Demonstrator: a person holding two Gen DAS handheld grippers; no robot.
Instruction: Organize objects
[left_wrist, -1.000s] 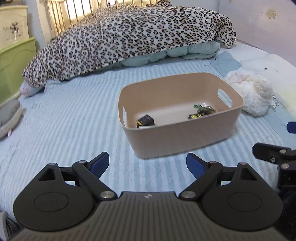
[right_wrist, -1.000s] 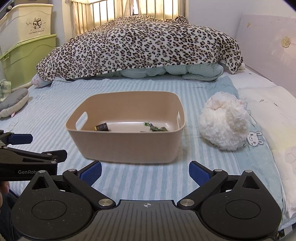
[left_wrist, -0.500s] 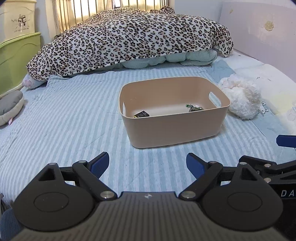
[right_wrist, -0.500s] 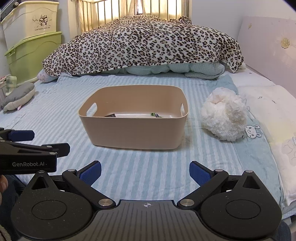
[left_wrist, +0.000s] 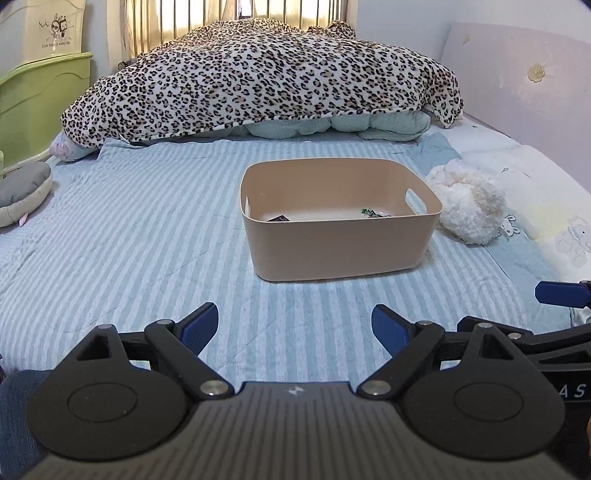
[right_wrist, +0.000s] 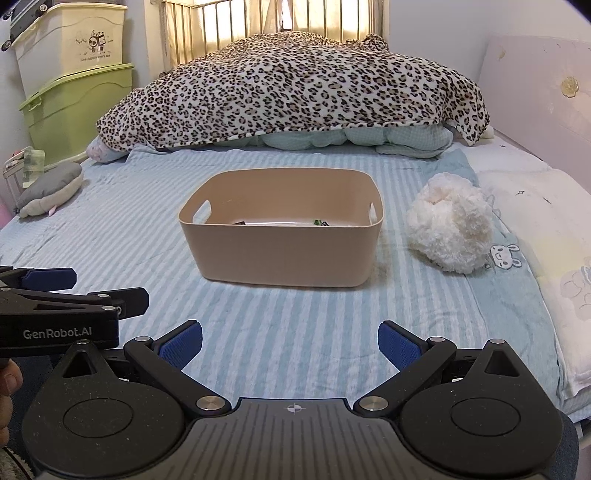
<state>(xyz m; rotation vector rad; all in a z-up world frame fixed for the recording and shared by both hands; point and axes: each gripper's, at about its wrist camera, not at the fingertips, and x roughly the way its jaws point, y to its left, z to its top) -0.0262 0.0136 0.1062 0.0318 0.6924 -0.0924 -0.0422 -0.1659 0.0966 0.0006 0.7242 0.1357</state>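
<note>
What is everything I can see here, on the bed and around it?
Bin: one, tan, middle of the bed.
Small items: at least two, dark and green, on the bin's floor; too small to identify.
Plush toy: one, white, right of the bin.
Blanket: one, leopard print, far end.
Sheet: blue striped, covering the bed.
Cushion: one, grey, left edge.
Storage boxes: two, cream on green, far left.
Left gripper: black, blue pads, open, empty.
Right gripper: same, open, empty.

Small items (left_wrist: 373, 213) inside the bin (left_wrist: 343, 254) are mostly hidden by its wall.
</note>
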